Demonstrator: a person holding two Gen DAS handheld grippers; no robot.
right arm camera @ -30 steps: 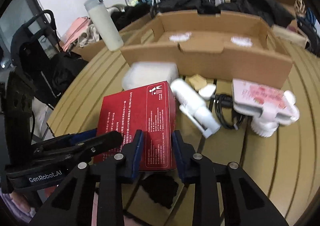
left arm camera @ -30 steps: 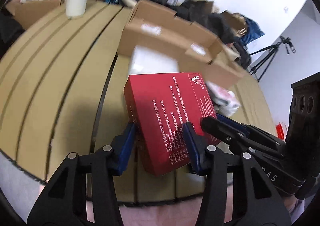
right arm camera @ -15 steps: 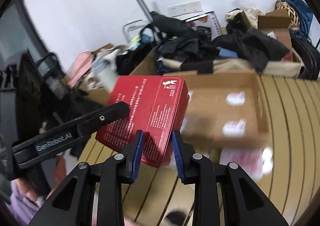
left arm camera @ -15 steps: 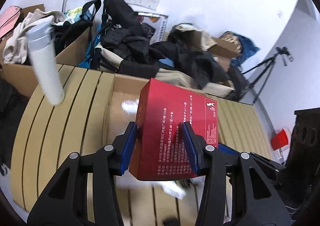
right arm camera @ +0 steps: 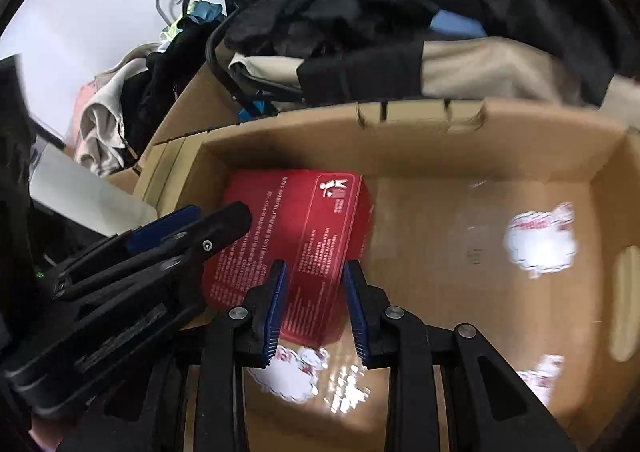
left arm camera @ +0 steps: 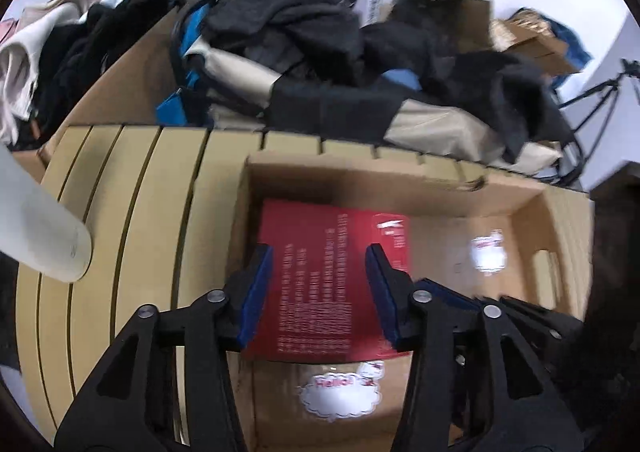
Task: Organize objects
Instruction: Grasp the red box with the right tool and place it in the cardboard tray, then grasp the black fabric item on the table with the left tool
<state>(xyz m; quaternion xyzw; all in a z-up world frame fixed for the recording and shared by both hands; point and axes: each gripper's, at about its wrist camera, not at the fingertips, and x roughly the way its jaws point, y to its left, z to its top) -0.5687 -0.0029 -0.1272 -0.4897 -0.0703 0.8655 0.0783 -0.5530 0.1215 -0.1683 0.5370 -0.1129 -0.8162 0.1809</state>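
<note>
A red box (left arm camera: pixel 332 276) with white print is held by both grippers inside an open cardboard box (left arm camera: pixel 532 187), at its left end. My left gripper (left arm camera: pixel 320 288) is shut on the red box's near edge, blue pads on both sides. My right gripper (right arm camera: pixel 314 300) is shut on the red box (right arm camera: pixel 296 228) at its near right corner. The left gripper's fingers (right arm camera: pixel 192 228) show at the left of the right wrist view. Whether the red box touches the cardboard floor (right arm camera: pixel 440 252) I cannot tell.
The cardboard box sits on a slatted wooden table (left arm camera: pixel 132 211). A white bottle (left arm camera: pixel 36 228) stands left of the box. Bags and dark clothes (left arm camera: pixel 320 31) are piled behind the table. White stickers (right arm camera: pixel 540 240) mark the box floor.
Both grippers carried the red box from the table's front, up over the cardboard box wall and down into the box's left end. The other table items have left both views.
</note>
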